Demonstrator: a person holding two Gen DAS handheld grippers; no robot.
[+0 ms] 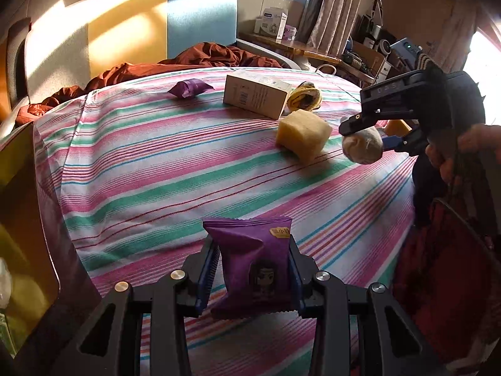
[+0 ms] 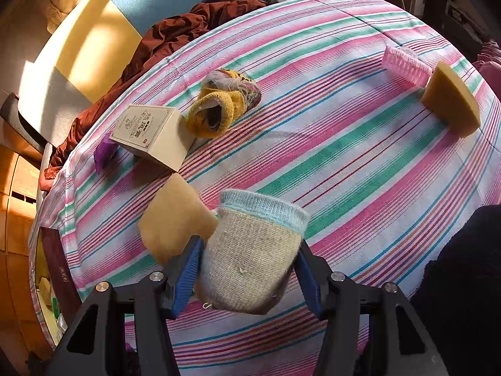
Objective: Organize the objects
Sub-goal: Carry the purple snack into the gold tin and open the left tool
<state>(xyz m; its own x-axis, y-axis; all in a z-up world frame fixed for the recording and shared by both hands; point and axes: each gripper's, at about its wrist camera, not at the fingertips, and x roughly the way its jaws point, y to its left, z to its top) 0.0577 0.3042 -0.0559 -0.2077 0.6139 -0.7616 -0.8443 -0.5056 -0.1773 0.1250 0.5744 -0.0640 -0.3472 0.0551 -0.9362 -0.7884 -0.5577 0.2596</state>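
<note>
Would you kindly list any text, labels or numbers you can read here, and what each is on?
Beige box: large Chinese characters on its top, too blurred to read.
Same box: barcode and fine print, too small.
Purple snack packet: yellow badge with characters, illegible.
Right gripper: embossed marks, unreadable.

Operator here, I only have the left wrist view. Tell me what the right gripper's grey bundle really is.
Observer: The right gripper is shut on a rolled grey sock with a light blue cuff.
Operator: Report anything past that gripper; my view is blocked there.
Observer: A pink ribbed roller lies near the sheet's far edge, touching a tan sponge wedge.
Operator: Describe the yellow bundle behind the box.
Observer: It is a yellow knitted sock rolled with multicoloured fabric, resting beside the cardboard box.
</note>
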